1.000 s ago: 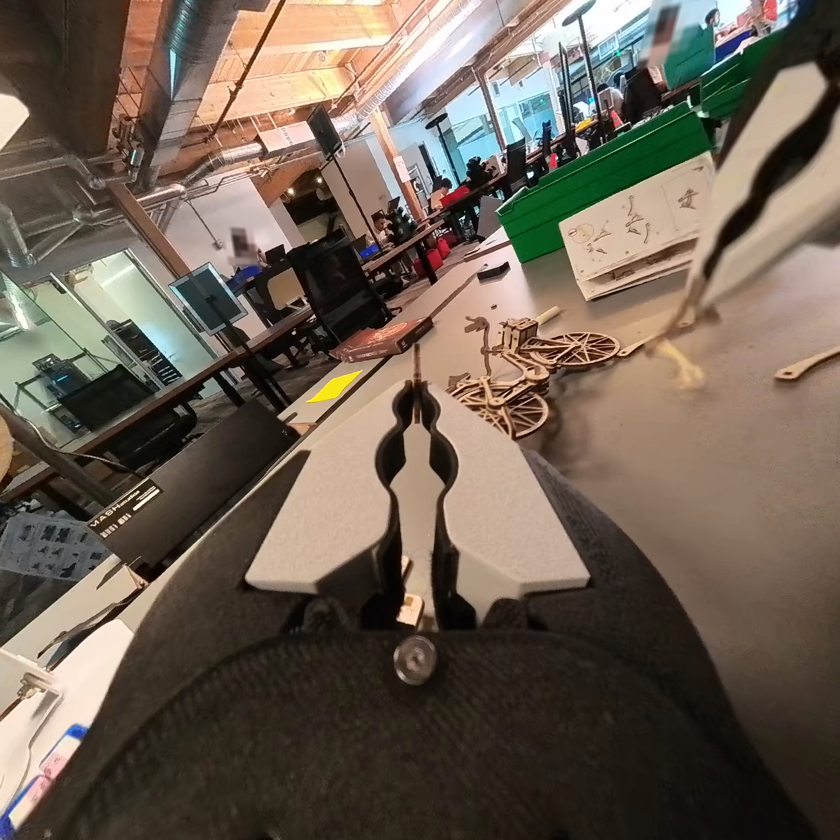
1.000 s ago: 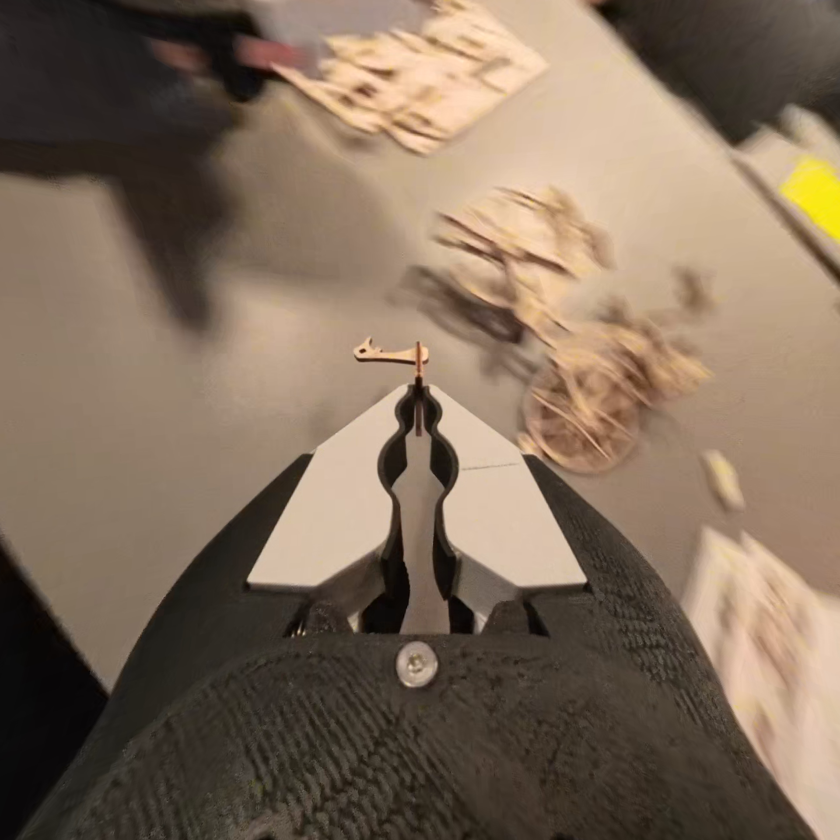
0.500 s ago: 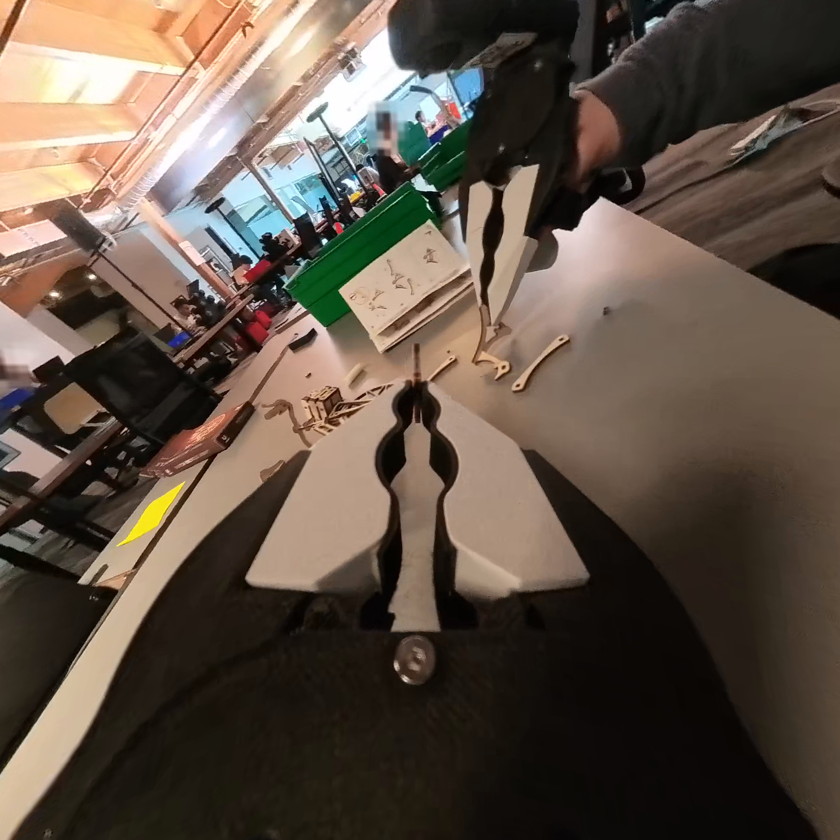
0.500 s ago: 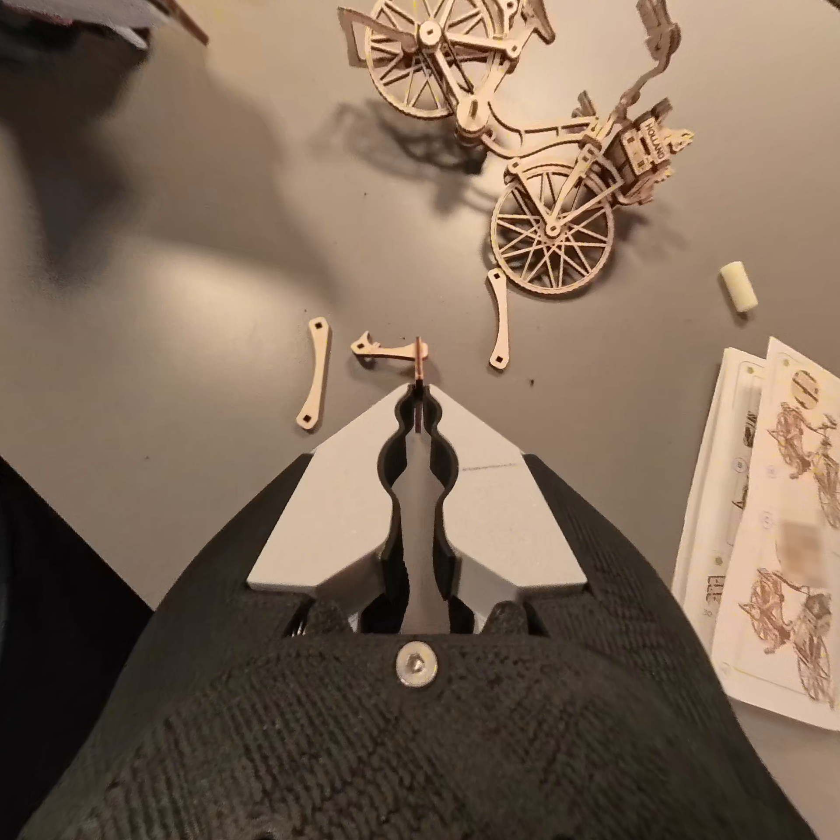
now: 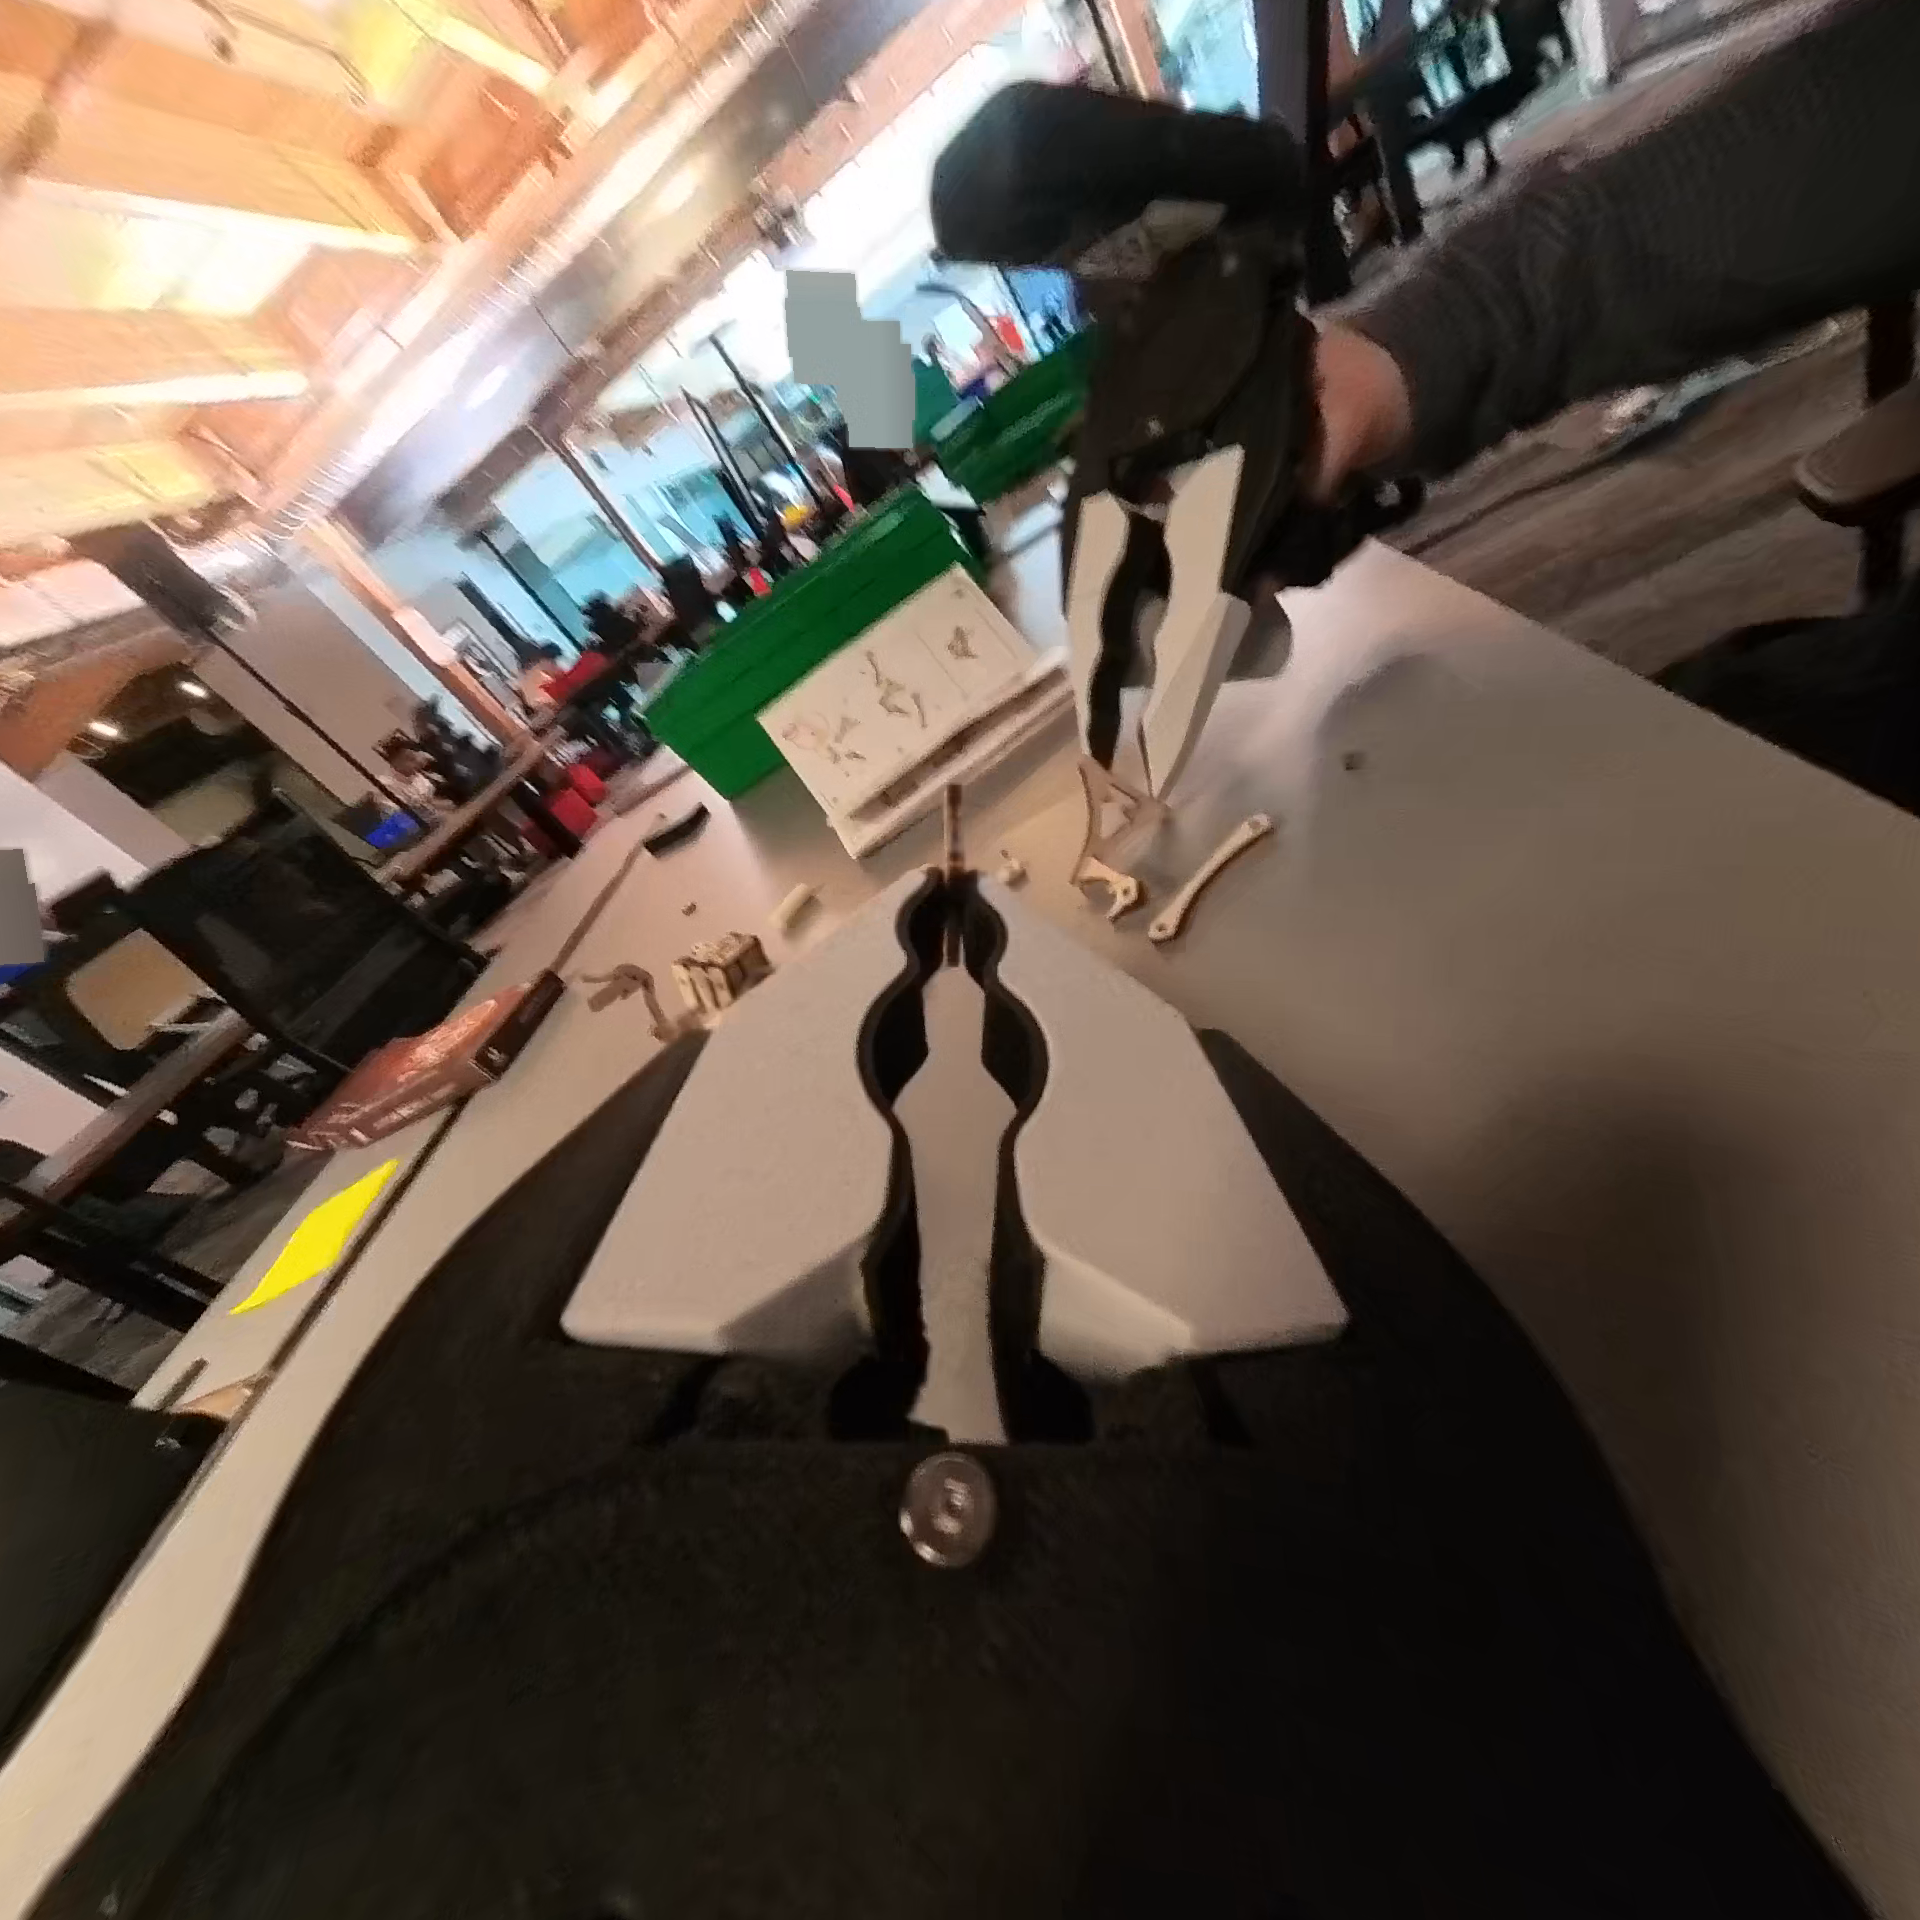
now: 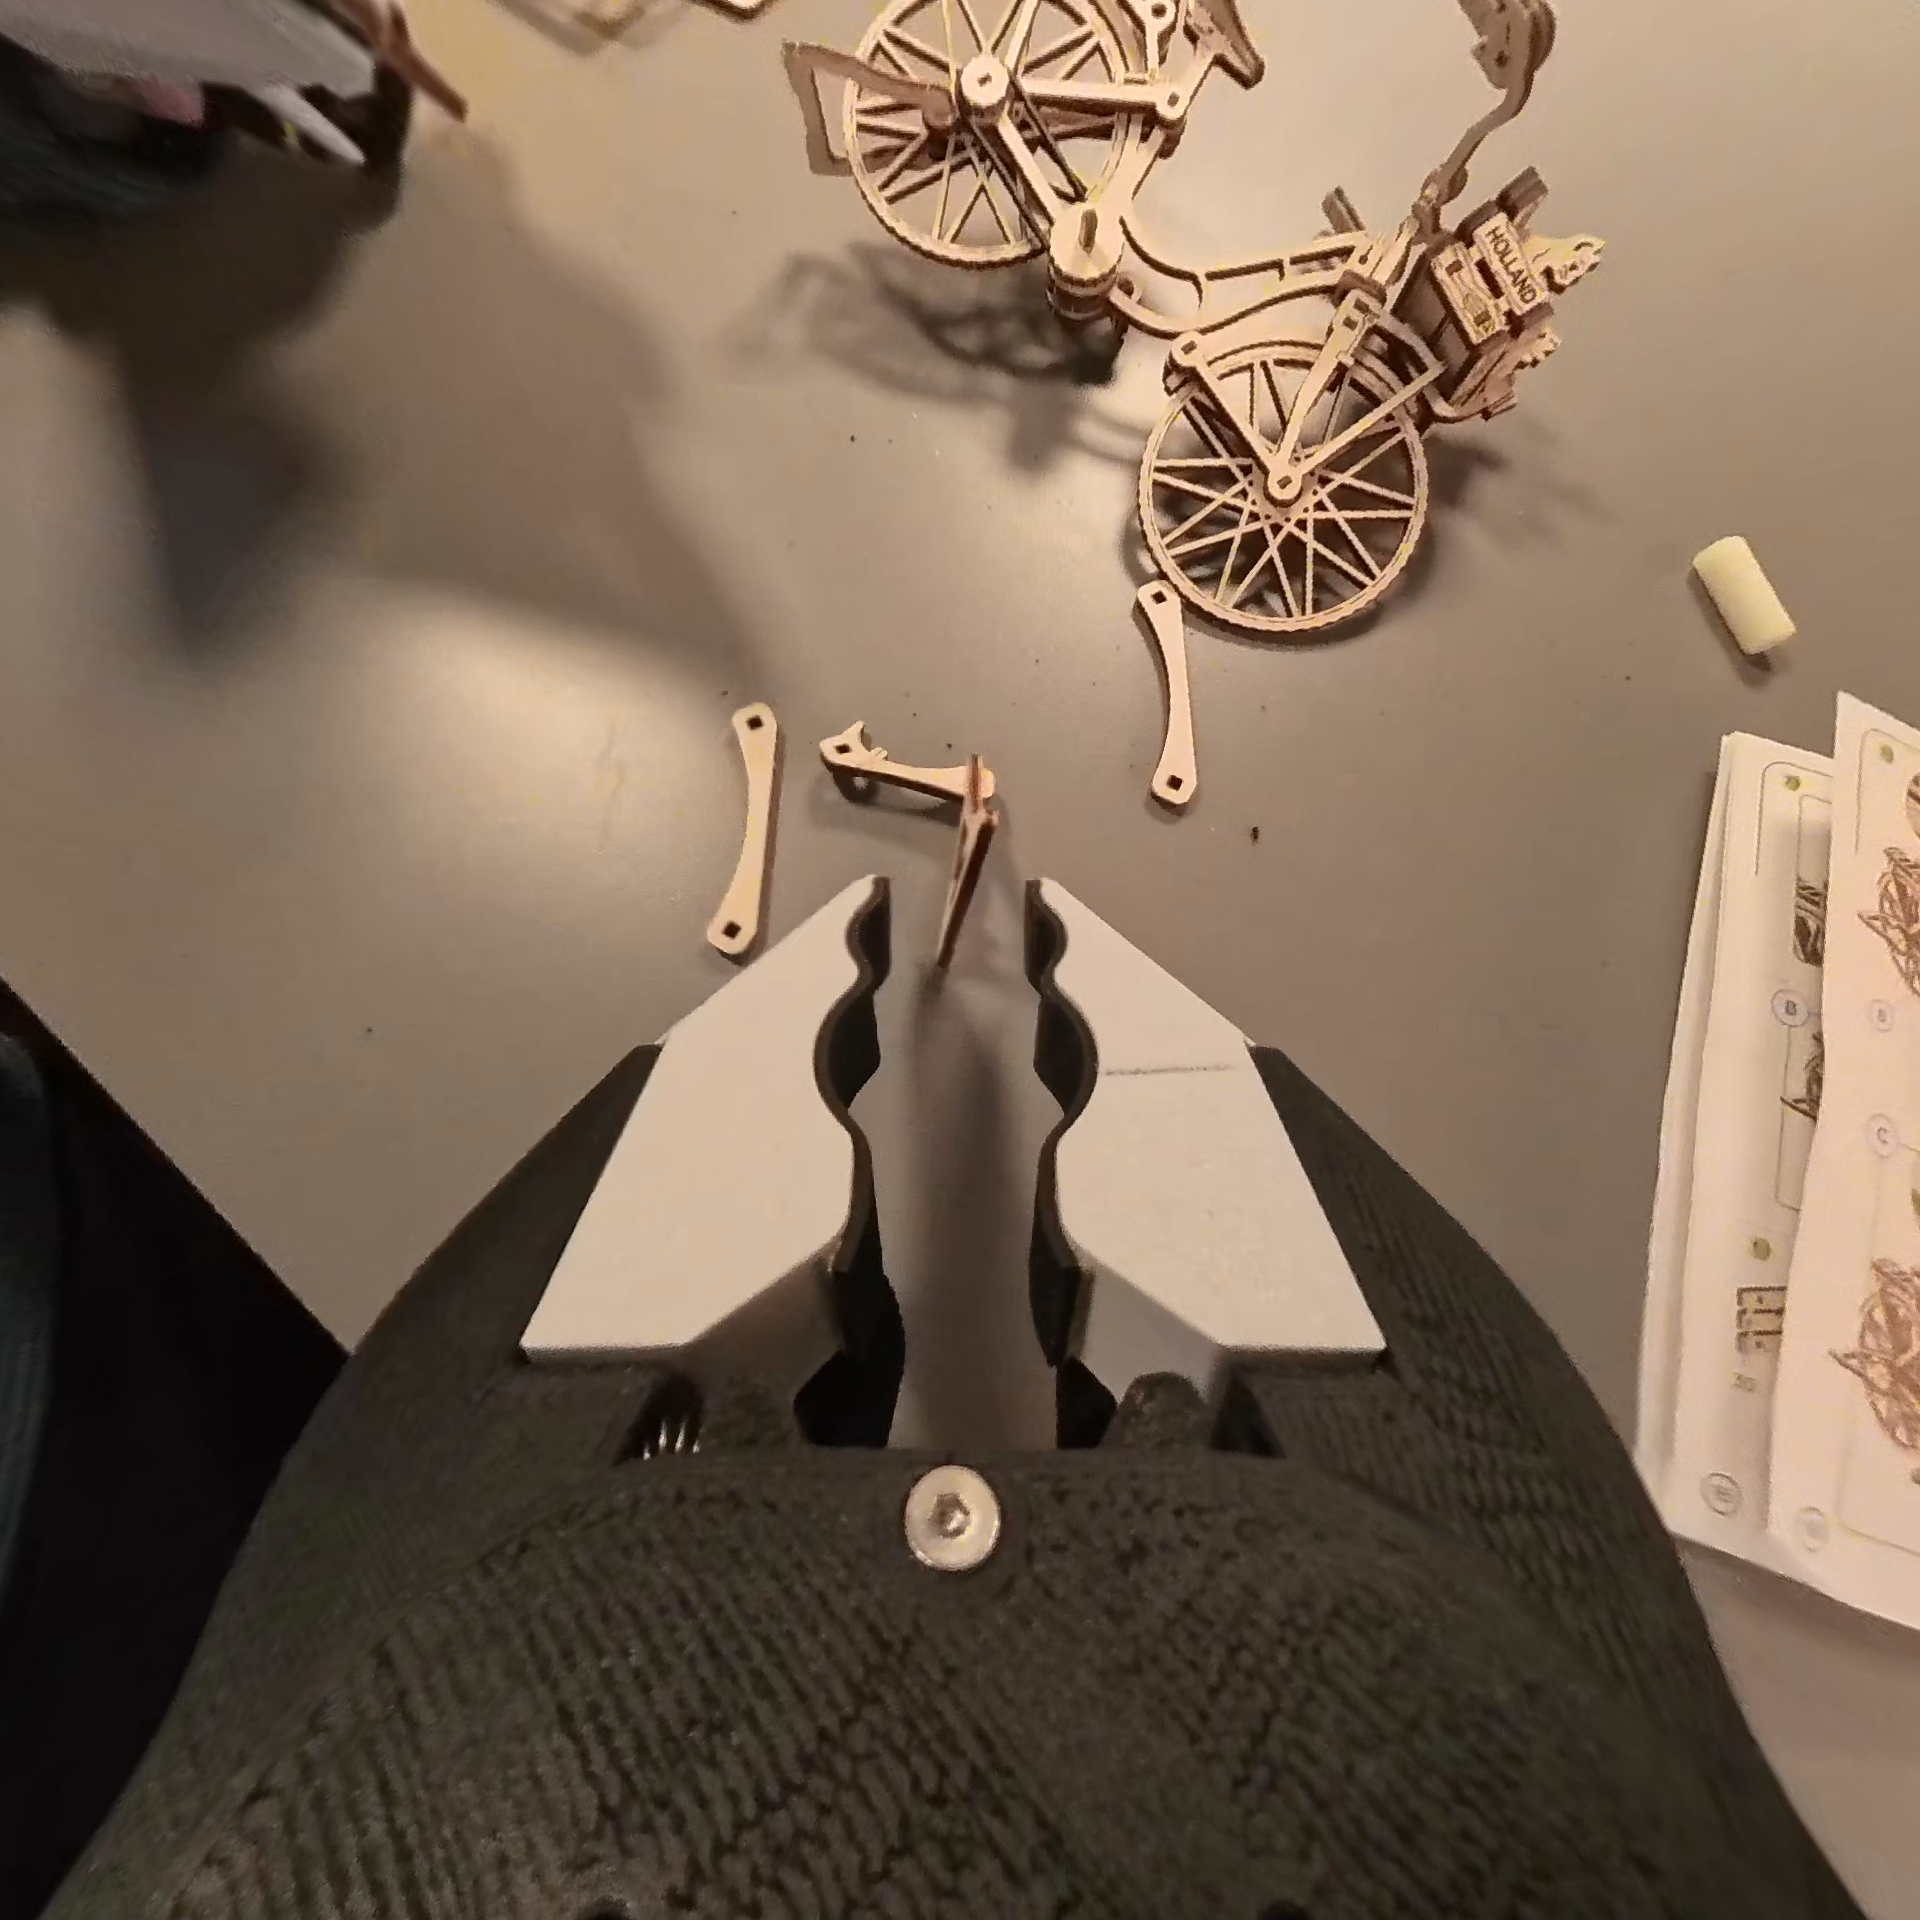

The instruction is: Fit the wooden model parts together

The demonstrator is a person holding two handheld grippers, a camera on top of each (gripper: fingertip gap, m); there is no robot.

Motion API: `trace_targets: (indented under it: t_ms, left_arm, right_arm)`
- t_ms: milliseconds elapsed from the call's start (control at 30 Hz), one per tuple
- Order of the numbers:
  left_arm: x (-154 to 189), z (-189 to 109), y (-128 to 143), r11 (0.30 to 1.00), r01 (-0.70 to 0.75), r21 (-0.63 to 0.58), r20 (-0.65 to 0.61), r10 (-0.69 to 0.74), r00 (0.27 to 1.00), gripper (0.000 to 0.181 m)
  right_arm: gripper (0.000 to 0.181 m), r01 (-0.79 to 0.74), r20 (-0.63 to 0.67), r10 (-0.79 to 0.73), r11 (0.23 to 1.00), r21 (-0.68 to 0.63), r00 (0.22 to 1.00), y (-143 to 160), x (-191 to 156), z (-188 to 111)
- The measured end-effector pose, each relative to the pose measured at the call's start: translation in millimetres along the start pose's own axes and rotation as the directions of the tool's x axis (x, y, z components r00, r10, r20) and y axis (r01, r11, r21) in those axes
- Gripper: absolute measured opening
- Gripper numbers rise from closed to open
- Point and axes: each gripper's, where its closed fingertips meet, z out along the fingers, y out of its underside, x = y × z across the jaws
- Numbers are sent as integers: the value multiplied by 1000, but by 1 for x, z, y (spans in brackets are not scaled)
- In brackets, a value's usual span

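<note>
My left gripper is shut on a thin wooden part that sticks out past the fingertips, above the grey table. My right gripper is open, tips down over the table. A small joined wooden piece stands tilted between its fingers, touching neither pad, its flat arm resting on the table. The left wrist view shows this gripper open above that piece. The wooden bicycle model lies on its side farther out.
Two loose curved wooden strips lie either side of the piece. Instruction sheets and a foam cylinder are at the right. Green bins, stacked part sheets and a brown box stand beyond. Across from one pair of fingers to the other is roughly 15 cm. From my right tips it is roughly 20 cm to the foam cylinder; from my left, 30 cm.
My right gripper has opened and let go of the joined wooden piece, which now rests tilted on the table between its fingers. My left gripper stays shut on its part.
</note>
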Motion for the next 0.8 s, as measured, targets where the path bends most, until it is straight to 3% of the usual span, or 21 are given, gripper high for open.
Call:
trace_targets:
  t_ms: [67, 200, 367, 467, 600, 700, 800]
  left_arm:
    - [0, 0, -7, 999, 0, 33, 0, 0, 1000, 2]
    - [-6, 0, -2, 1000, 18, -13, 32, -18, 999, 2]
    - [-3, 0, 1, 999, 53, -13, 2, -53, 999, 2]
    - [4, 1, 3, 999, 35, -25, -36, -36, 999, 2]
    - [14, 1, 2, 999, 21, -24, -96, -23, 995, 2]
    - [16, 1, 2, 999, 23, -25, -115, -26, 993, 2]
    - [18, 1, 3, 999, 18, -32, -124, -22, 992, 2]
  right_arm:
    - [23, -10, 0, 10, 1000, 15, 1000, 0, -2, 1]
    - [22, -22, -28, 22, 1000, 4, 999, 1, -5, 3]
    - [22, -34, 42, 32, 999, 43, 999, -10, -38, 6]
    - [23, 14, 103, -21, 997, 71, 995, -18, -56, 3]
    - [25, 142, 94, -153, 984, 111, 984, -25, -46, -9]
    - [26, 216, 87, -219, 976, 40, 972, -18, -28, -9]
    - [14, 118, 257, -90, 988, -97, 962, 0, -39, -6]
